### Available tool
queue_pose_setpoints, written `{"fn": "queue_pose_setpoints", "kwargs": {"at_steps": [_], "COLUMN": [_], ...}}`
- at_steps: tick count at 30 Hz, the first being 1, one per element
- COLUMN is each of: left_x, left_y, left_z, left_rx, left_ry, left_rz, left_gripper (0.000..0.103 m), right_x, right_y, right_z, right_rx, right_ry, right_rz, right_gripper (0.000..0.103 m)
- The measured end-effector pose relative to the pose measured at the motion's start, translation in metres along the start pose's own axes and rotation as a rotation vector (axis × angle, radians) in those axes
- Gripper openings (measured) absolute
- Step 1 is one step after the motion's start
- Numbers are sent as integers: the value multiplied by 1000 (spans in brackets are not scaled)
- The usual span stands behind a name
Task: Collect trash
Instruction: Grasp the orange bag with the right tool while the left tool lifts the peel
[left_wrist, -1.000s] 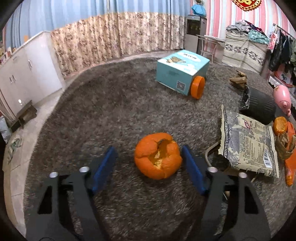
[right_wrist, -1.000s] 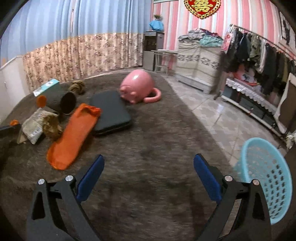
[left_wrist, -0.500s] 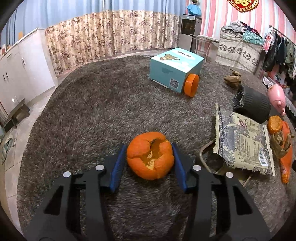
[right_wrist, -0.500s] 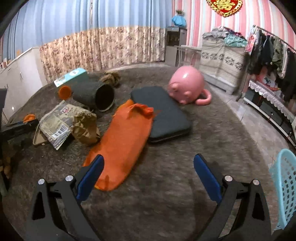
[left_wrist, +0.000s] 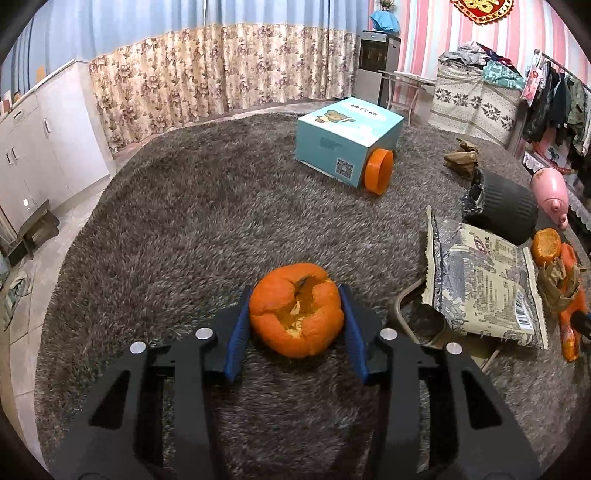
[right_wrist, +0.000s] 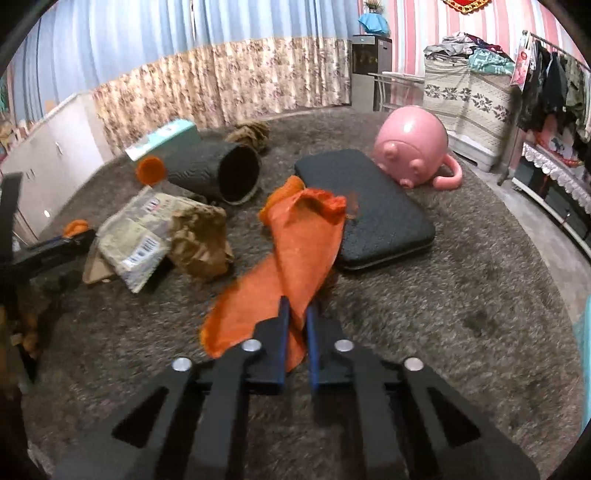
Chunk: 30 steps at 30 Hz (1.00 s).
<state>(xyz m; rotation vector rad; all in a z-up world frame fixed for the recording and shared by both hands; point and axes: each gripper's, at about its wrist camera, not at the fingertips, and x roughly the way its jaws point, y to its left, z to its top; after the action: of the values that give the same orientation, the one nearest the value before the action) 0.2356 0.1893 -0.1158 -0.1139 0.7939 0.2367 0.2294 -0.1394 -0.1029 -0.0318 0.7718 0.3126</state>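
Observation:
A torn, hollow orange peel (left_wrist: 295, 310) sits on the grey shag carpet (left_wrist: 207, 229). My left gripper (left_wrist: 295, 291) straddles it, its jaws closing with the blue pads (left_wrist: 240, 325) touching both sides of the peel. In the right wrist view my right gripper (right_wrist: 298, 306) is shut on the near end of a long orange bag (right_wrist: 303, 240), which lies partly on a flat black case (right_wrist: 369, 206). An empty snack wrapper (left_wrist: 480, 288), crumpled brown paper (right_wrist: 201, 240) and a second peel (left_wrist: 546, 242) lie close by.
A black bin (right_wrist: 221, 173) lies tipped on its side beside a teal box (left_wrist: 347, 140) and an orange lid (left_wrist: 378, 171). A pink pig toy (right_wrist: 410, 147) sits beyond the case. A blue basket's edge (right_wrist: 585, 332) shows at far right. Cabinets and curtains line the room.
The left jaws have narrowed from wide apart onto the peel. The right gripper swung left from the basket toward the orange bag and went from wide open to shut on it.

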Motion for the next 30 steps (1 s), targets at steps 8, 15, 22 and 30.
{"fn": "queue_pose_setpoints", "kwargs": {"at_steps": [8,15,22,30], "left_x": [-5,-12,-39,-85], "left_y": [1,0,-28,-83], "left_z": [-1,-2,-4,10], "left_rx": [-2,18,135,154], "left_ry": [-18,-44,-92,-167], "left_rz": [-11,-15,13,-101], "left_gripper": [37,30,27,27], "right_x": [-68,-120,-135,-150], "right_y": [-47,-111,-164,-208], "right_z": [6,-13,-29,-38], "right_rx": [28,81,166,207], "right_ry": [-89,-159,-191,-236], "right_rz": [-42,-175,-253,-372], "right_gripper": [4,4,4,4]}}
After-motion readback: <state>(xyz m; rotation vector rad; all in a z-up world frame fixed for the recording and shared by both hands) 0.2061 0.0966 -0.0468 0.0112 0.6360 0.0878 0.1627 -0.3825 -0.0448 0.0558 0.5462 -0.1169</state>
